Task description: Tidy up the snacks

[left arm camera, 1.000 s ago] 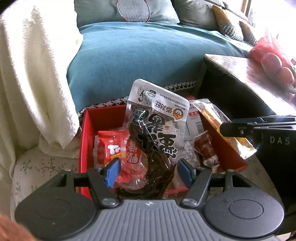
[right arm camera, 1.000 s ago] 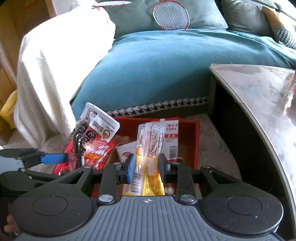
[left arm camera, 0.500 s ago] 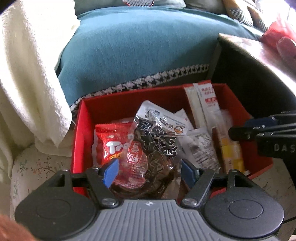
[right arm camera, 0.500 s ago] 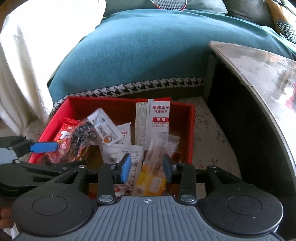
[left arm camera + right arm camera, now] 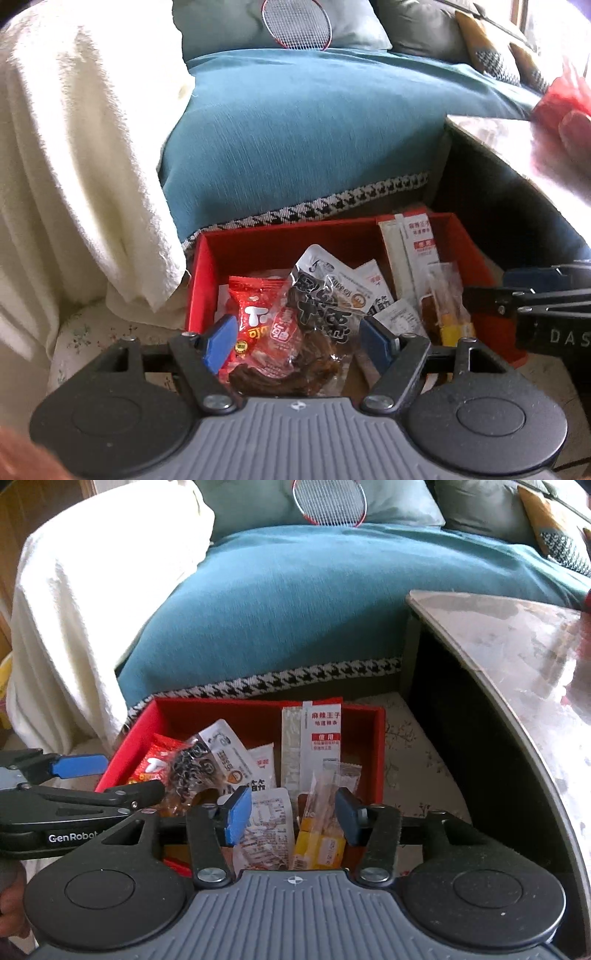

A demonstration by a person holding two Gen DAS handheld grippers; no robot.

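A red box (image 5: 280, 236) holds several snack packets. My left gripper (image 5: 298, 345) is open over its near edge. A clear packet with black lettering (image 5: 325, 317) lies in the box between the blue pads, untouched, beside a red packet (image 5: 255, 314). My right gripper (image 5: 293, 816) hovers over the box's (image 5: 221, 712) right half with its jaws opening. The yellow stick packet (image 5: 321, 834) lies below them, free of both pads. A long white and red packet (image 5: 321, 738) leans on the far wall. Each view shows the other gripper's fingers at its edge.
The box stands on a floral cushion (image 5: 413, 746) in front of a teal sofa (image 5: 314, 129). A white blanket (image 5: 74, 147) hangs at the left. A dark table with a pale top (image 5: 517, 657) rises close on the right, with a red bag (image 5: 565, 99) on it.
The black-lettered packet, upright between the left pads before, now lies in the box. The right jaws, shut on the yellow stick packet, have opened and it rests in the box.
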